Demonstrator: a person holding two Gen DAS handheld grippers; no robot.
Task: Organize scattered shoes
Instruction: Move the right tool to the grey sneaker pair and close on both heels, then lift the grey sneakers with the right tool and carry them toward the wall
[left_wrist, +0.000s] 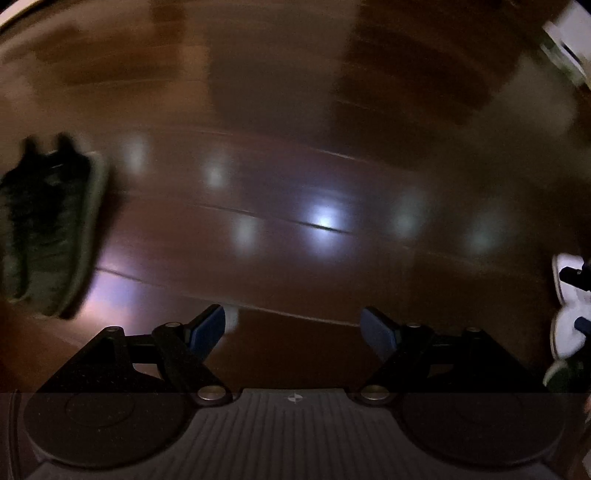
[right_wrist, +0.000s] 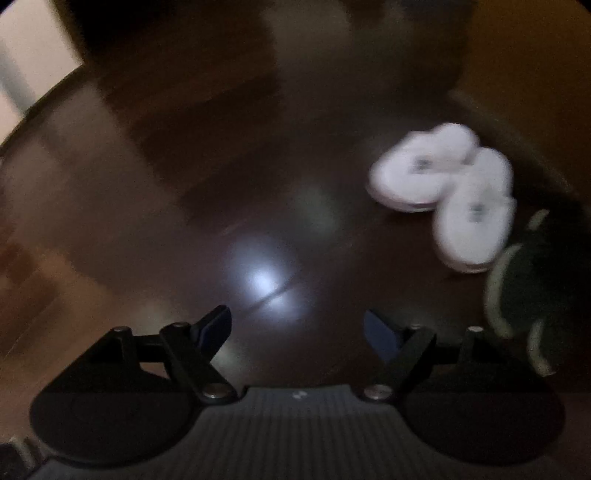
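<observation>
Left gripper (left_wrist: 291, 328) spread, empty | glossy wood floor (left_wrist: 295, 147) | dark fuzzy shoe (left_wrist: 48, 229)

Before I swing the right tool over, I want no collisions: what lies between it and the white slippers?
Only bare dark wooden floor separates the open right tool from the pair of white fabric slippers, per the right wrist view.

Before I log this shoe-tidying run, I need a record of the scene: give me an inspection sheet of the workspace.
Surface: glossy dark wood floor, light glare spots.
Job's things: dark shoe at left; two white slippers touching; dark light-soled shoe beside them.
Clutter: nothing seen.
Grippers: left gripper open, empty; right gripper open, empty.
Cables: nothing seen.
Surroundings: pale edge upper left, too blurred to identify.
</observation>
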